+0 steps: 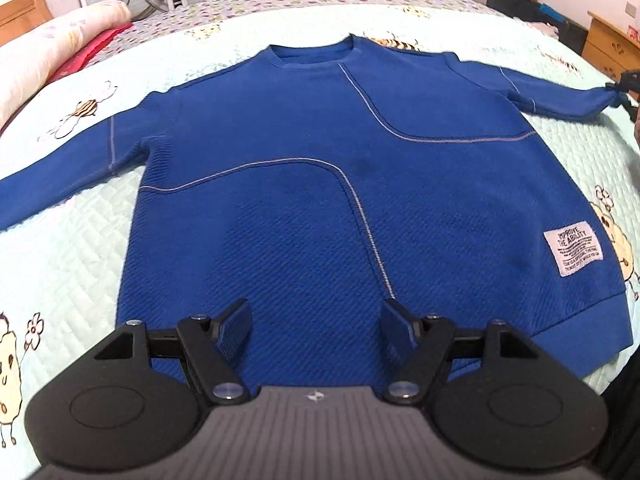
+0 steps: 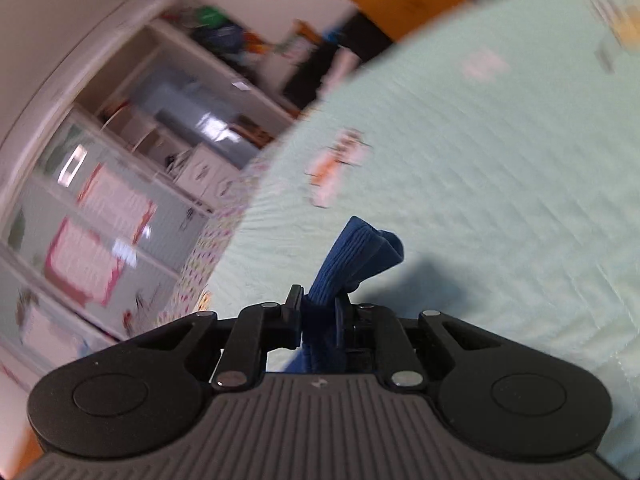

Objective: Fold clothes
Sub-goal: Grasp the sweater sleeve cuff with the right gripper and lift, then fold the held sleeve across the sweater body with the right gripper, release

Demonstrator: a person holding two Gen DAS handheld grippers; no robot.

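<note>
A blue sweater (image 1: pixel 340 184) is laid flat, front up, on a pale green quilted bedspread (image 1: pixel 72 248) and fills the centre of the left wrist view. The neckline is located at the upper centre of the frame and the hem at the lower centre. A white label (image 1: pixel 574 248) is sewn near the hem at the right of the frame. One sleeve is extended toward the left edge of the frame.

The left gripper (image 1: pixel 316 320) is positioned at the lower centre, over the hem area. Its fingers (image 1: pixel 236 330) are held wide apart, and nothing is gripped between them.

The other sleeve is stretched toward the upper right of the frame, where its cuff (image 2: pixel 356 256) is clamped by the right gripper (image 2: pixel 318 304). In the blurred right wrist view, the fingers are closed on the ribbed cuff, which is bunched and protrudes above them. White shelving (image 2: pixel 132 152) is visible at the left of that view.
</note>
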